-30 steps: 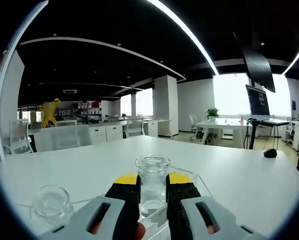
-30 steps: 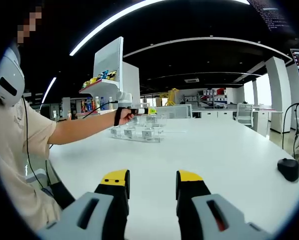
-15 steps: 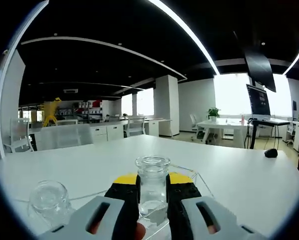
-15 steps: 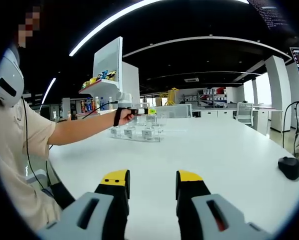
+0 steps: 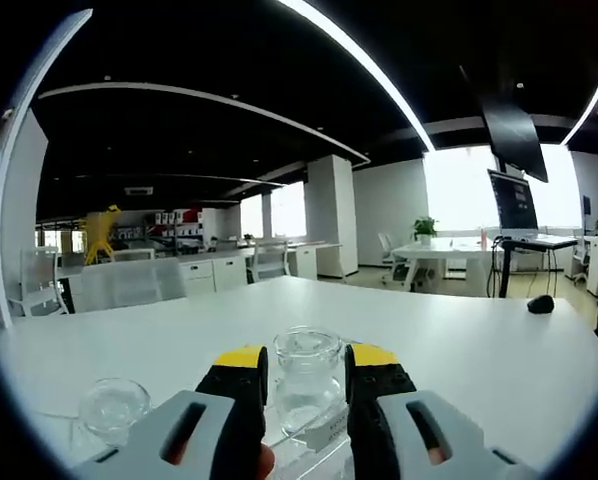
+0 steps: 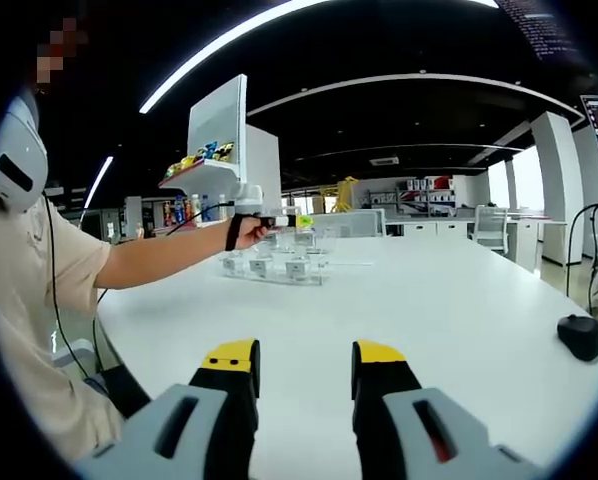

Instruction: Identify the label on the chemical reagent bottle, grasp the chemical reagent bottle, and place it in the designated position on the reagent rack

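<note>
Left gripper view: a clear glass bottle (image 5: 307, 385) stands upright between the yellow-tipped jaws of the left gripper (image 5: 307, 372). The jaws lie close on either side — whether they press the glass cannot be told. The bottle's mouth is open; whether it holds any liquid cannot be told. It stands in a clear rack (image 5: 324, 440), and a small white label (image 5: 326, 432) sits just below it, its writing too small to read. A second clear bottle (image 5: 113, 404) stands to the left, apart from the first. All rest on a white table (image 5: 479, 350).

Right gripper view: the right gripper (image 6: 304, 372) hovers over the table with jaws parted and nothing between them. Across the table, the person's outstretched arm (image 6: 164, 260) reaches to the rack — small jars with white labels show in it, unreadable. A black mouse (image 6: 579, 338) lies at the right.
</note>
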Tool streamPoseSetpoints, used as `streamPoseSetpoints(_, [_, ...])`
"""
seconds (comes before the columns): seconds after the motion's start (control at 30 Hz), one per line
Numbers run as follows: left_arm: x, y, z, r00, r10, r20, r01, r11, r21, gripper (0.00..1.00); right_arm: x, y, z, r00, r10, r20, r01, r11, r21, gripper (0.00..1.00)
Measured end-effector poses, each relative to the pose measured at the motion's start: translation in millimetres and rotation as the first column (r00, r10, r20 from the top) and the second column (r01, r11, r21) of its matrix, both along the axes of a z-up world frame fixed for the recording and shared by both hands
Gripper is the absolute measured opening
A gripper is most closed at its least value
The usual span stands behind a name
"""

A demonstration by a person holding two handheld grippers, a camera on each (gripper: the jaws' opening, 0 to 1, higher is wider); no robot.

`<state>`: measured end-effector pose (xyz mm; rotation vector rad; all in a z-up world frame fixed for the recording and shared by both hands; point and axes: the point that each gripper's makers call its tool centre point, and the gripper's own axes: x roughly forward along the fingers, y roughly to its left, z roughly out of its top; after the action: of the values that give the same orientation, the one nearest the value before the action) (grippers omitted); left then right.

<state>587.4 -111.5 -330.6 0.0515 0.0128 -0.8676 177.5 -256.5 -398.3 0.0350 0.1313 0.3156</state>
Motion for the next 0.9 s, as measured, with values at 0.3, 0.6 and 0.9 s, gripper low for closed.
streamPoseSetpoints(0.3, [-10.4,7.5,5.8,1.000,0.001,0.017,-0.001,1.000,-0.005,0.35,-1.7,3.6,3.6,1.000,0.007,0.010,-0.007,1.000,-0.002,0.36])
streamPoseSetpoints(0.6, [-31.5,15.4,16.9,0.997,-0.022,0.074,0.019,0.999,0.034,0.39,-0.4,13.2,10.2,0.999,0.024,0.024,-0.024,1.000,-0.011,0.36])
streamPoseSetpoints(0.9, [-50.7,39.5,26.3,0.995,-0.014,0.100,0.010,0.999,0.034,0.40,3.2,24.8,12.4,0.998,0.048,0.036,-0.048,0.999,-0.005,0.36])
